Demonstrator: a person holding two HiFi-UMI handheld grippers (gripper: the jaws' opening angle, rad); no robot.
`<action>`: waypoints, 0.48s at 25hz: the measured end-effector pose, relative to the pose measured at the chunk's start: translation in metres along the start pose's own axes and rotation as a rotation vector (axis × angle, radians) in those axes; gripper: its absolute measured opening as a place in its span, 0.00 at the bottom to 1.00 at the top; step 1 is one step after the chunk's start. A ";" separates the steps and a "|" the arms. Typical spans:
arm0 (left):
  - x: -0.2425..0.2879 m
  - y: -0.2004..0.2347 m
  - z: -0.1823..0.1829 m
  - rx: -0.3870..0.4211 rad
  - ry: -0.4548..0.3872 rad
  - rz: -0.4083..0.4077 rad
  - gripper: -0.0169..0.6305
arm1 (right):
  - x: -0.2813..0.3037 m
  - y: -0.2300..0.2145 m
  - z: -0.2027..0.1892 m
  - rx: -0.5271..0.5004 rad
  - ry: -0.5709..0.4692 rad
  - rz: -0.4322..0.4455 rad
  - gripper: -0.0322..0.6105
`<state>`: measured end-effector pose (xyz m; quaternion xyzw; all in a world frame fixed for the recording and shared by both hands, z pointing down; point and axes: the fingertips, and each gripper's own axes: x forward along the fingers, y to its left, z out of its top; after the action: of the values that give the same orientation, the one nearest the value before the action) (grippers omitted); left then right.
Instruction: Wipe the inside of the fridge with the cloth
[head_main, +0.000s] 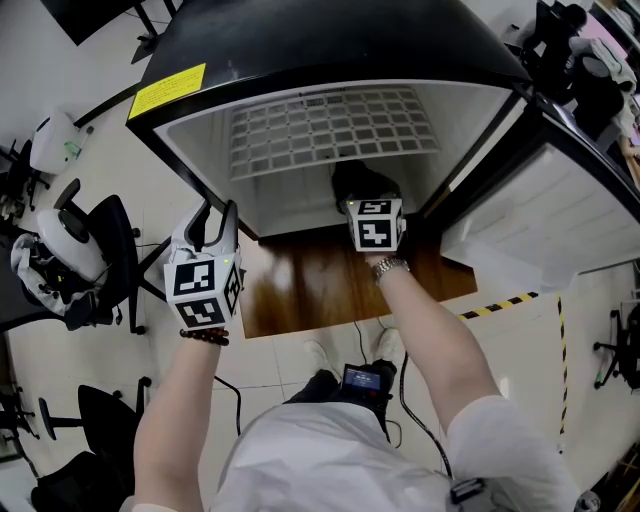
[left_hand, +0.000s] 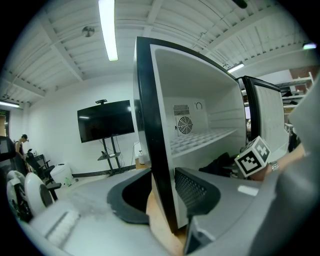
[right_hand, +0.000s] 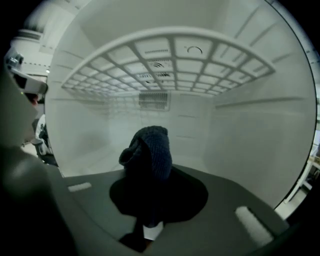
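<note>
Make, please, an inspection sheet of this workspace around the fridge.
Surface: wooden table under the fridge.
Job's things: door open; white shelf inside; dark cloth inside the fridge.
Clutter: nothing seen.
Grippers: left gripper shut on fridge wall; right gripper shut on cloth.
Cables: black cable on the floor.
Surroundings: chairs at left; TV; striped tape on floor.

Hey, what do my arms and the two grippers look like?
The left gripper and right gripper have pale grey bodies with black jaws. Each carries a white cube printed with black square markers. Short white sleeves leave the forearms bare. There is a dark beaded bracelet on the left wrist and a metal watch on the right.
</note>
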<state>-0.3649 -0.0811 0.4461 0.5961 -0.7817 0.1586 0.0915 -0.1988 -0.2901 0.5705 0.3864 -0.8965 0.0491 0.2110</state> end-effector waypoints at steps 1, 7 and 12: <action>0.000 0.000 0.000 0.000 0.000 -0.001 0.24 | -0.004 0.013 0.005 0.004 -0.017 0.025 0.12; 0.000 0.000 0.000 -0.003 -0.003 -0.008 0.24 | -0.026 0.104 0.032 0.005 -0.093 0.204 0.12; 0.000 0.000 0.000 -0.005 -0.003 -0.014 0.24 | -0.034 0.177 0.030 -0.040 -0.090 0.342 0.12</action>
<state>-0.3646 -0.0810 0.4457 0.6017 -0.7780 0.1550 0.0930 -0.3144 -0.1508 0.5427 0.2258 -0.9585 0.0491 0.1669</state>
